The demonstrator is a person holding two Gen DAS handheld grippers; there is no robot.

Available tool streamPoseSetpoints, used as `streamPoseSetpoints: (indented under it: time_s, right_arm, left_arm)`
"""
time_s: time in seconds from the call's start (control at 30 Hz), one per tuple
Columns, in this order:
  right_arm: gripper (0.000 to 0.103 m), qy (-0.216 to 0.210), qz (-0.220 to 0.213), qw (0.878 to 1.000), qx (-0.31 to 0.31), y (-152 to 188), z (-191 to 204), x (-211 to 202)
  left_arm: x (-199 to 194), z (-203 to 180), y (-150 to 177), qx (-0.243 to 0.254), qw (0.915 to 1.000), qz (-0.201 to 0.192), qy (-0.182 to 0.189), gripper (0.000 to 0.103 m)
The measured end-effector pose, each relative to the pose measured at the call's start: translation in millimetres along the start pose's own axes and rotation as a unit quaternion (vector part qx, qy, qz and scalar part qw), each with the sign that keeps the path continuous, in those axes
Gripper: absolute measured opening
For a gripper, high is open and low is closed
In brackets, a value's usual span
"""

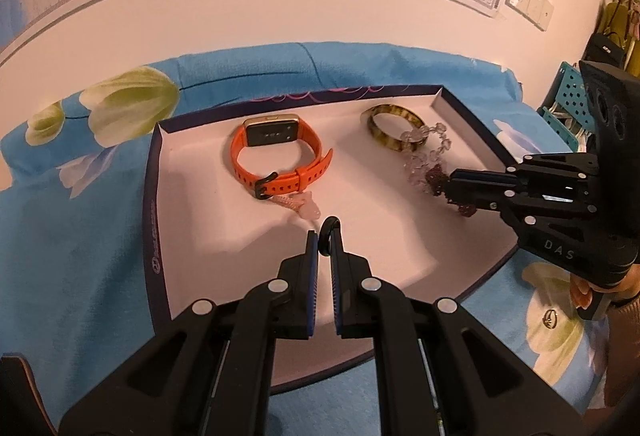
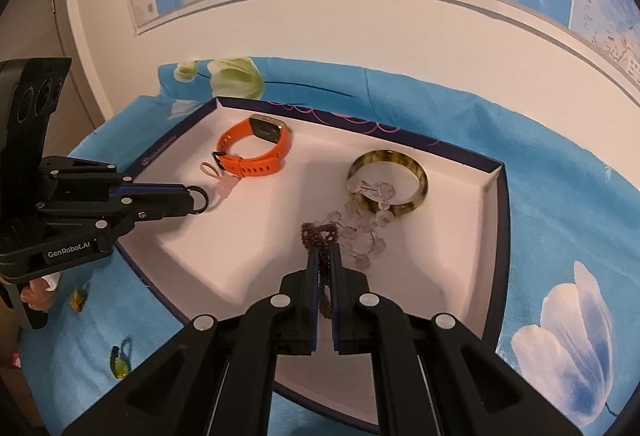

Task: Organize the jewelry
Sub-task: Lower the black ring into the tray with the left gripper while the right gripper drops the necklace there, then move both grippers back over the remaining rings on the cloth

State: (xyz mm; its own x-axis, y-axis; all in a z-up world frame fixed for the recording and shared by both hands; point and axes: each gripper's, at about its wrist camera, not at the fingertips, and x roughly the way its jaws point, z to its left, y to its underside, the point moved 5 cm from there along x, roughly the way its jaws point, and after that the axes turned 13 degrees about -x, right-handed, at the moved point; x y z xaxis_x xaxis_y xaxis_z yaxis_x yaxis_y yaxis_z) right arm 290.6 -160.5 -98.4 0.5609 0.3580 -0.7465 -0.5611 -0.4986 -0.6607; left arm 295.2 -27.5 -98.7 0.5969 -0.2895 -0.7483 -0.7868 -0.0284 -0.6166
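A white tray with dark blue walls [image 1: 192, 220] [image 2: 192, 236] lies on a blue floral cloth. In it lie an orange watch [image 1: 276, 156] [image 2: 256, 148], a pink charm [image 1: 298, 202] [image 2: 224, 184], a mottled green-brown bangle [image 1: 394, 130] [image 2: 388, 182] and a clear bead bracelet [image 1: 428, 148] [image 2: 368, 220]. My left gripper [image 1: 325, 238] [image 2: 192, 199] is shut on a black ring [image 1: 330, 236] [image 2: 199, 199] above the tray. My right gripper [image 2: 325, 256] [image 1: 452, 192] is shut on a dark red bead bracelet [image 2: 320, 236] [image 1: 438, 182] beside the clear beads.
Small yellow-green trinkets [image 2: 119, 362] and another [image 2: 77, 298] lie on the cloth left of the tray. A teal perforated rack [image 1: 568, 96] stands at the right. A wall with a map rises behind the cloth-covered surface.
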Motion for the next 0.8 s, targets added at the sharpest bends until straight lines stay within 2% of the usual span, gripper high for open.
streamPoseSetpoints:
  time_s: [0.4, 0.53, 0.6, 0.67, 0.8]
  right_arm:
    - [0.013, 0.012, 0.004, 1.0, 0.019, 6, -6, -2]
    - [0.02, 0.011, -0.006, 1.0, 0.028, 6, -7, -10]
    - [0.026, 0.012, -0.014, 0.999, 0.031, 6, -7, -17]
    - [0.03, 0.011, -0.023, 0.999, 0.037, 7, -8, -25]
    - [0.036, 0.005, -0.042, 0.998, 0.045, 10, -6, -45]
  left_arm:
    - [12, 6, 0, -0.013, 0.9998, 0.01, -0.013, 0.008]
    - [9, 6, 1, -0.012, 0.9998, 0.005, -0.014, 0.009]
    - [3, 5, 1, -0.01, 0.9998, -0.002, -0.017, 0.012]
    - [-3, 5, 1, -0.007, 0.9998, -0.011, -0.018, 0.025]
    - [-20, 4, 2, -0.001, 0.9991, -0.035, -0.025, 0.028]
